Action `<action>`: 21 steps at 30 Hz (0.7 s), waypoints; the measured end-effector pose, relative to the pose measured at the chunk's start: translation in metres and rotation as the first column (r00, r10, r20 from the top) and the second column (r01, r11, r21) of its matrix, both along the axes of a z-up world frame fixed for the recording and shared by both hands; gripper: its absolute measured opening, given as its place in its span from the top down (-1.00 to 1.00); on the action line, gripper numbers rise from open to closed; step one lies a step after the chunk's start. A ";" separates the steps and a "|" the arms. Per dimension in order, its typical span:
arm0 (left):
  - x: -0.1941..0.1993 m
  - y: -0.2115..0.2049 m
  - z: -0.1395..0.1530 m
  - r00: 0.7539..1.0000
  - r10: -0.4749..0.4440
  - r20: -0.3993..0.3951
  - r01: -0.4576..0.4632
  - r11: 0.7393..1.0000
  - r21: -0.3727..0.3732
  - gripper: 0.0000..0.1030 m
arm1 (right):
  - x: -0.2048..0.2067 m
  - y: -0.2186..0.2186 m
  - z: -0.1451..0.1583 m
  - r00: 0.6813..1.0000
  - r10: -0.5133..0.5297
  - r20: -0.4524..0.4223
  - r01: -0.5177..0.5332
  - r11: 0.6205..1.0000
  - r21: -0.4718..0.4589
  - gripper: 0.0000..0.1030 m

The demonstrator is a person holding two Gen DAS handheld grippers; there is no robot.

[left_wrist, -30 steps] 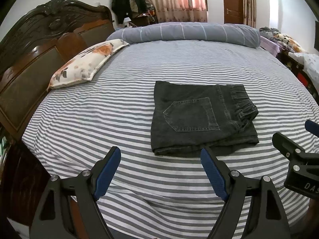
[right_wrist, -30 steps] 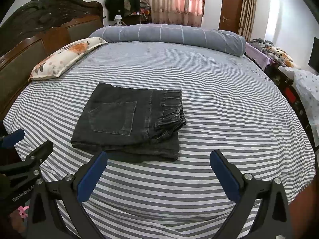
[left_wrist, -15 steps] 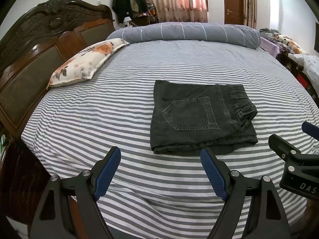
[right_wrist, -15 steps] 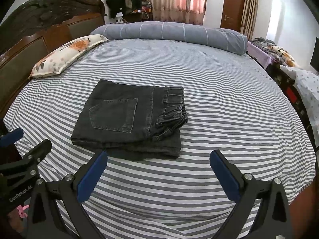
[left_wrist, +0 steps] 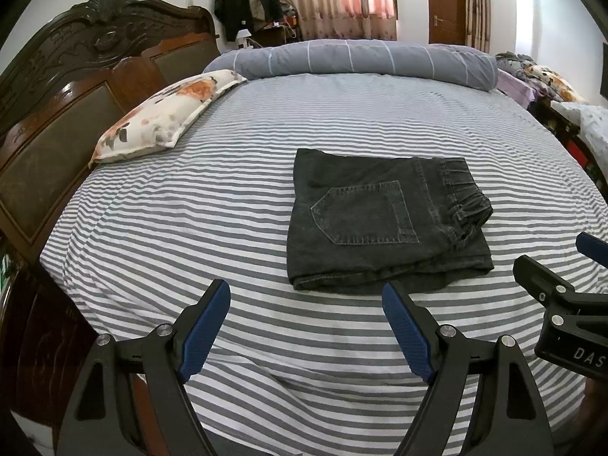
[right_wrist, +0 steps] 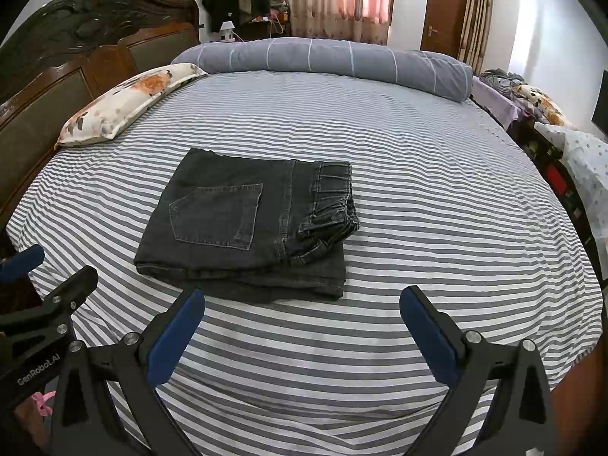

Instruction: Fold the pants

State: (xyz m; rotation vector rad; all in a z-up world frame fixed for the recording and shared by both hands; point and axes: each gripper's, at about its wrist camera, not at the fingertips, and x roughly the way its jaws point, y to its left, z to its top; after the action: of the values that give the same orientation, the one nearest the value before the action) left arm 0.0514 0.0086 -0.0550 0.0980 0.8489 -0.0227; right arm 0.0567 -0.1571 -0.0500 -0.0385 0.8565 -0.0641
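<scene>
Dark grey denim pants (left_wrist: 383,220) lie folded in a compact rectangle on the striped bed, back pocket up and waistband to the right; they also show in the right wrist view (right_wrist: 247,220). My left gripper (left_wrist: 306,326) is open and empty, held above the bed's near edge, just short of the pants' near side. My right gripper (right_wrist: 302,332) is open and empty, also near the front edge, short of the pants. Each gripper shows at the edge of the other's view.
The grey-and-white striped bed sheet (left_wrist: 212,228) covers a wide bed. A floral pillow (left_wrist: 163,121) lies at the left by the dark wooden headboard (left_wrist: 76,87). A rolled grey duvet (left_wrist: 353,59) lies along the far side. Furniture with bedding (right_wrist: 570,144) stands at the right.
Both grippers have drawn back and up slightly from the pants, staying open. The folded pants have not moved.
</scene>
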 end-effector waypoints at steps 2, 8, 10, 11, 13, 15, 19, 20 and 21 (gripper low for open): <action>0.000 0.000 0.000 1.000 -0.004 -0.001 0.004 1.000 0.000 -0.60 | 0.000 0.000 0.001 1.000 -0.001 0.001 0.001 1.000 -0.001 -0.97; 0.000 -0.003 0.000 1.000 -0.018 0.009 0.018 1.000 0.007 -0.60 | 0.000 -0.001 0.001 1.000 -0.001 0.001 0.001 1.000 0.000 -0.97; 0.000 -0.004 0.000 1.000 -0.017 0.015 0.016 1.000 0.014 -0.60 | 0.000 -0.001 0.001 1.000 -0.001 0.001 0.001 1.000 0.000 -0.97; 0.000 -0.004 0.000 1.000 -0.017 0.017 0.016 1.000 0.015 -0.60 | 0.000 -0.001 0.001 1.000 0.000 0.001 0.000 1.000 0.001 -0.97; 0.000 -0.004 0.000 1.000 -0.014 0.023 0.014 1.000 0.021 -0.60 | 0.000 -0.002 0.001 1.000 -0.001 0.001 0.001 1.000 -0.001 -0.97; 0.000 -0.005 0.000 1.000 -0.011 0.028 0.011 1.000 0.029 -0.60 | 0.000 -0.002 0.001 1.000 0.000 0.000 0.000 1.000 0.002 -0.97; 0.002 -0.005 -0.002 1.000 -0.001 0.022 0.000 0.999 0.041 -0.60 | 0.000 -0.001 0.000 1.000 -0.005 -0.004 0.005 1.000 0.002 -0.97; 0.002 -0.004 -0.002 1.000 0.000 0.020 -0.001 0.999 0.040 -0.60 | -0.001 -0.001 -0.001 1.000 -0.006 -0.006 0.006 1.000 0.004 -0.97; 0.003 -0.004 -0.002 1.000 -0.001 0.017 0.000 0.999 0.038 -0.60 | -0.001 0.000 -0.002 1.000 -0.008 -0.007 0.008 1.000 0.006 -0.97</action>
State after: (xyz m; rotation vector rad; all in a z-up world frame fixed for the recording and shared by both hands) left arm 0.0539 0.0045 -0.0574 0.1341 0.8328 -0.0059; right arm 0.0554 -0.1573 -0.0524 -0.0298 0.8640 -0.0686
